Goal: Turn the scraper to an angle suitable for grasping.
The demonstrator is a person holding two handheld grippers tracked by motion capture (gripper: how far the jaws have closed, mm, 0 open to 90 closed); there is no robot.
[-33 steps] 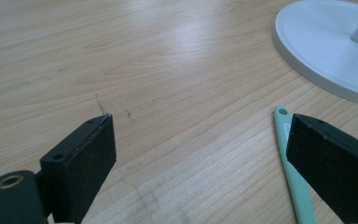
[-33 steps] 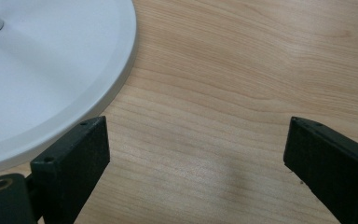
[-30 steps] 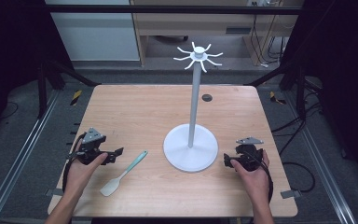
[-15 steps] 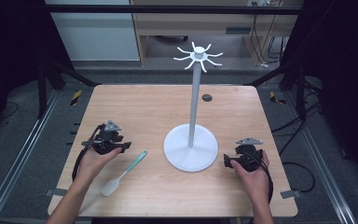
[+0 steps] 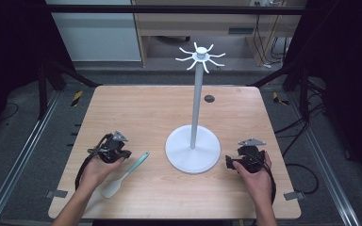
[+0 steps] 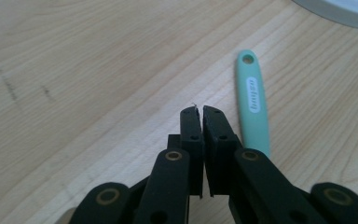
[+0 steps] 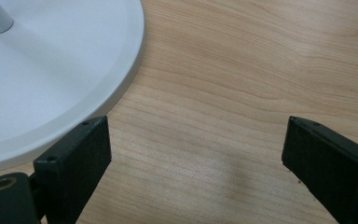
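Jaws on the left gripper (image 6: 200,111) stand pressed almost together with only a thin slit between them and nothing held, while those on the right gripper (image 7: 196,154) are spread wide apart over bare wood, also holding nothing. Taking the white stand (image 5: 193,149) as the landmark: it rises upright from a round base near the middle of the bench (image 5: 141,108), with a thin pole and a crown of short hooks at the top. The spatula (image 5: 125,174) lies flat on the bench just to the left of the stand's base, its mint green handle pointing up toward the base and its pale blade toward the near edge. The left gripper (image 5: 111,151) sits left of the stand, just beside the spatula's handle and not touching it; in the left gripper view the handle (image 6: 252,100), with a hole at its end, lies just right of the closed tips. The right gripper (image 5: 245,160) rests to the right of the stand, close to the rim of its base, and the right gripper view shows that rim (image 7: 121,88) beside its left jaw
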